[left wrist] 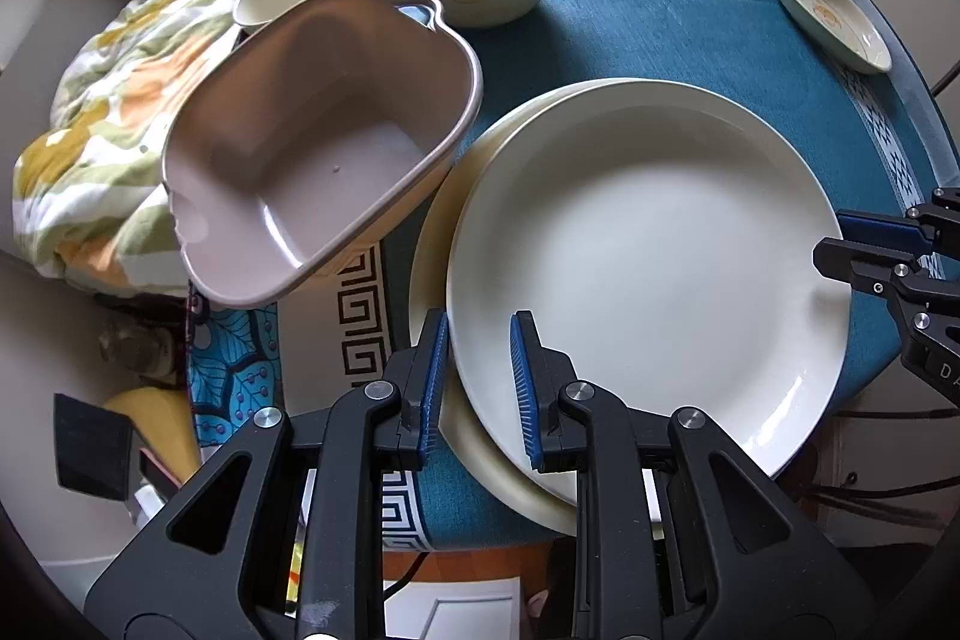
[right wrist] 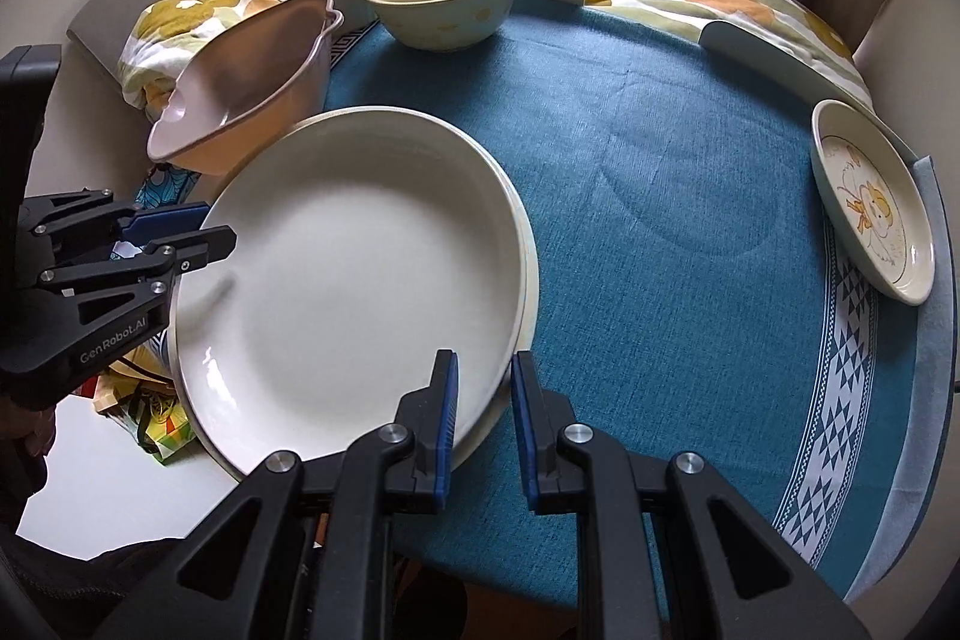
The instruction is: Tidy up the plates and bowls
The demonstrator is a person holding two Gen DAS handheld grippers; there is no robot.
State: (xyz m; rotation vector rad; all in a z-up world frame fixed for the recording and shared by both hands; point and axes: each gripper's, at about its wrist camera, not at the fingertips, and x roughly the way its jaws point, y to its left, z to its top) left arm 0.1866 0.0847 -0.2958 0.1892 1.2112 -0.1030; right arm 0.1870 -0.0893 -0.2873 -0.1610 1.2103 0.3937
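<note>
Left to right: pink basin [left wrist: 312,142], two stacked white plates [left wrist: 648,268] on the blue tablecloth [left wrist: 660,28]. The left gripper [left wrist: 480,388] pinches the upper plate's left rim; the right gripper [right wrist: 485,418] pinches its right rim. Only the right view shows the small plate's [right wrist: 870,208] cartoon figure.

black grippers [left wrist: 478,388], blue ribbed pads [left wrist: 523,388], silver screws.
</note>
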